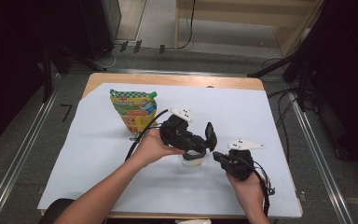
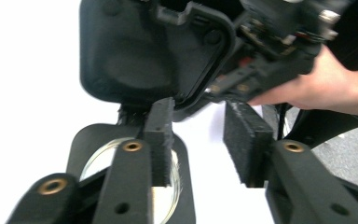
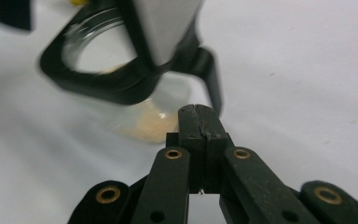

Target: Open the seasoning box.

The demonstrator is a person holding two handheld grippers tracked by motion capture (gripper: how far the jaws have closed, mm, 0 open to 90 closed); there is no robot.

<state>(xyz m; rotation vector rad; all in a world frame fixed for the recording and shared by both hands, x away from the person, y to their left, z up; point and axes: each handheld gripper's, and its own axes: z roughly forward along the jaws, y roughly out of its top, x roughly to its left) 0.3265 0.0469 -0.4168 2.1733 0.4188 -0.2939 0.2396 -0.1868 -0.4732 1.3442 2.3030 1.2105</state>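
While the left tongs point(image 1: 204, 140) hang released over a clear jar point(image 1: 192, 160), nothing sits between them.
Right tongs point(image 3: 198, 122) clenched empty, just beside the jar on the white surface point(image 1: 93, 158).

Bright even overhead light on white table cover, dark surroundings, near objects blurred, soft shadows

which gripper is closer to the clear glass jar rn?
Left. The left gripper is right over the glass jar, jaws apart with nothing pinched between them. The right gripper sits just beside the jar, jaws shut and empty.
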